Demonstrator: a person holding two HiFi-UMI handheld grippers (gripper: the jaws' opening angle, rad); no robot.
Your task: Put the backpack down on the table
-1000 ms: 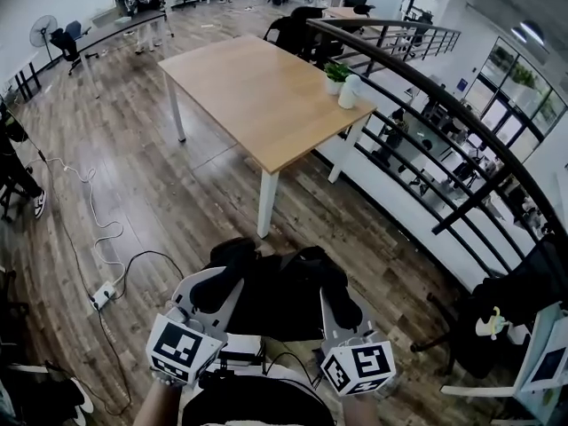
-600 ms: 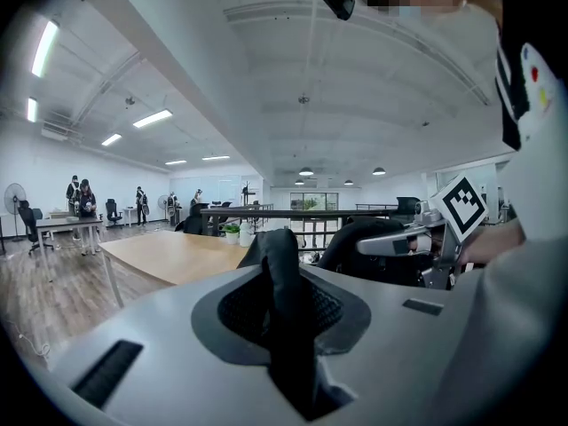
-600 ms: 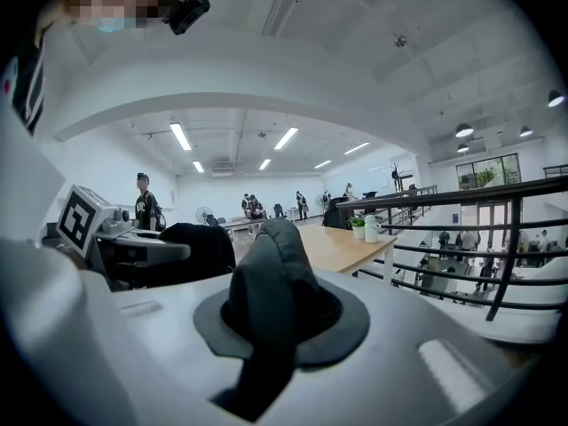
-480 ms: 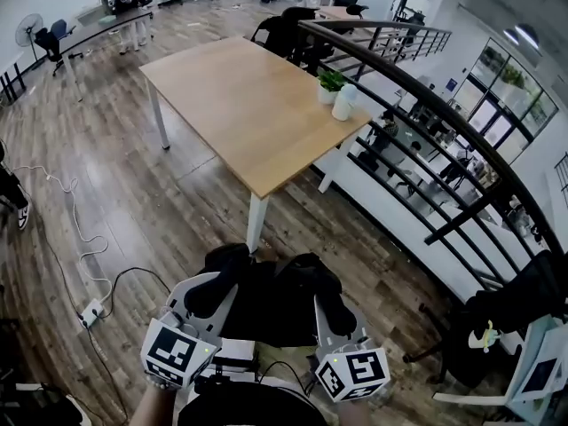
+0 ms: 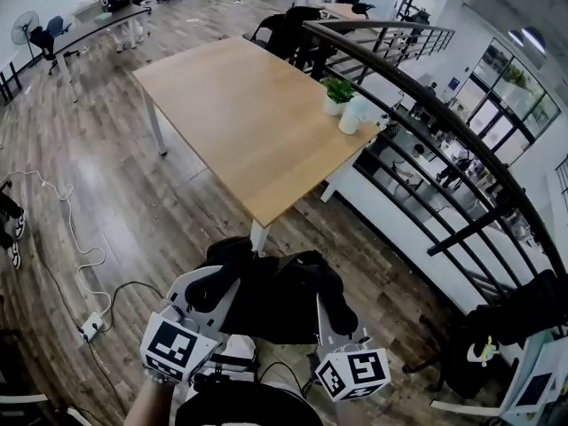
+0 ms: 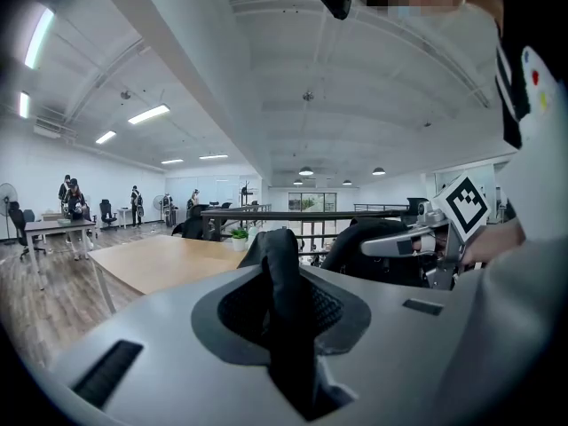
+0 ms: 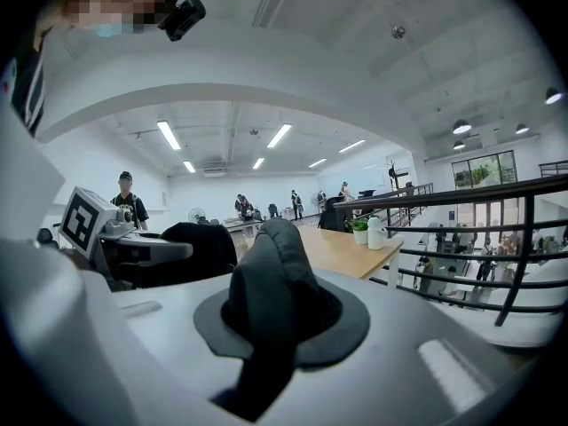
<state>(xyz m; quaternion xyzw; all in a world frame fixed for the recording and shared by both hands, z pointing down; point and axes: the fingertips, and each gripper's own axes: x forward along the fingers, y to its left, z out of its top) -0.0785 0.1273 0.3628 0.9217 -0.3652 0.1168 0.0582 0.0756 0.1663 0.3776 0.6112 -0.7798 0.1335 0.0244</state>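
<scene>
Just short of the desk corner, we hold a black fabric backpack (image 5: 275, 304) up between two hand-held tongs.

Our left tongs (image 5: 216, 284) and right tongs (image 5: 335, 302) are each clenched on a padded shoulder strap of the bag. The left strap (image 6: 282, 282) and the right strap (image 7: 266, 278) each stand pinched upright between grey jaws. The bag hangs close in front of us over the brown wooden plank floor (image 5: 133, 202). It does not touch the light wooden desk with white legs (image 5: 231, 105), whose nearest corner lies just beyond it. Near the desk's right edge, a small green plant in a white pot (image 5: 335, 96) stands just beside a white container (image 5: 353, 115). A black metal railing (image 5: 417, 96) runs along that side. At our left, a white power strip (image 5: 89, 329) lies on the floor.
</scene>
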